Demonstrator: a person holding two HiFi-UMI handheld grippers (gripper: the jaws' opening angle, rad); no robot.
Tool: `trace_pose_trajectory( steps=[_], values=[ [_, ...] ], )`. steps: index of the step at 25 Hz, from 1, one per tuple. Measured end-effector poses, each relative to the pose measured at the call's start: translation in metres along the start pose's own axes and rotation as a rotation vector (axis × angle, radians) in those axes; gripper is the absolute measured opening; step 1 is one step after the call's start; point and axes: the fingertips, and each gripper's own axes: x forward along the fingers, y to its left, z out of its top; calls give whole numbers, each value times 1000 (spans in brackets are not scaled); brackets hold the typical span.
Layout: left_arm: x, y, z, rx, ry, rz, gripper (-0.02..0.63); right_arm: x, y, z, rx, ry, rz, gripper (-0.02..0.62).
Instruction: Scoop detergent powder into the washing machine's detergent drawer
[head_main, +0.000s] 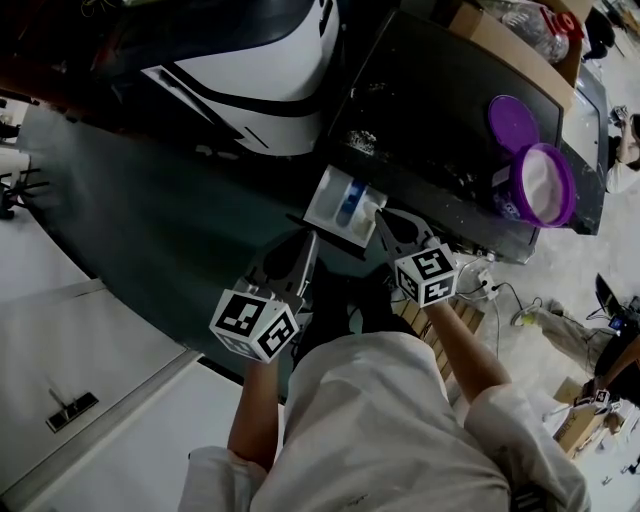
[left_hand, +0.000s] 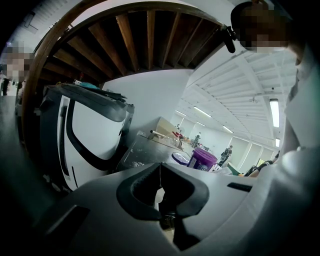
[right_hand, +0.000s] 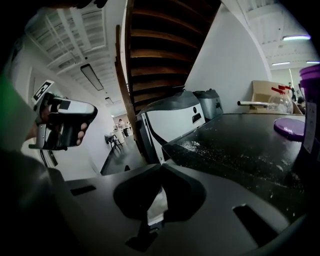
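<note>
**Detergent drawer (head_main: 330, 207) open, both grippers empty**

Pulled out of the front of the washing machine (head_main: 450, 110), the detergent drawer shows white compartments and a blue insert. It is open upward, so it can take powder from above. The person holds both tools low in front of it. The right gripper (head_main: 386, 214) points its tips at the drawer's right edge, just beside it. The left gripper (head_main: 310, 240) hangs near the drawer's front left corner, apart from it. In each gripper view the jaws stand together, tip against tip, with nothing between them (no scoop shows in any view either).

The detergent powder (head_main: 538, 180) sits in a purple tub (head_main: 565, 205) at the front right corner of the machine's top. That is well apart from the drawer, which juts out below the left end of the same front edge. The purple lid (head_main: 512, 122) lies flat just behind the tub, toward the back edge, leaving the tub's mouth free for dipping. White grains (head_main: 360, 140) scattered near the top's left edge look like spilled powder.

Judged from this, scooping has not begun: the powder is in the tub and neither gripper carries anything. The next move probably calls for one gripper to part its jaws and take up something to scoop with near the tub.
</note>
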Motion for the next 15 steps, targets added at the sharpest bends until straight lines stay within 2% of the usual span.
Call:
trace_pose_trajectory(
  steps=[15],
  values=[
    [3,2,0,2,7,-7,20,7,16,1,-228,30,-9,8]
  ],
)
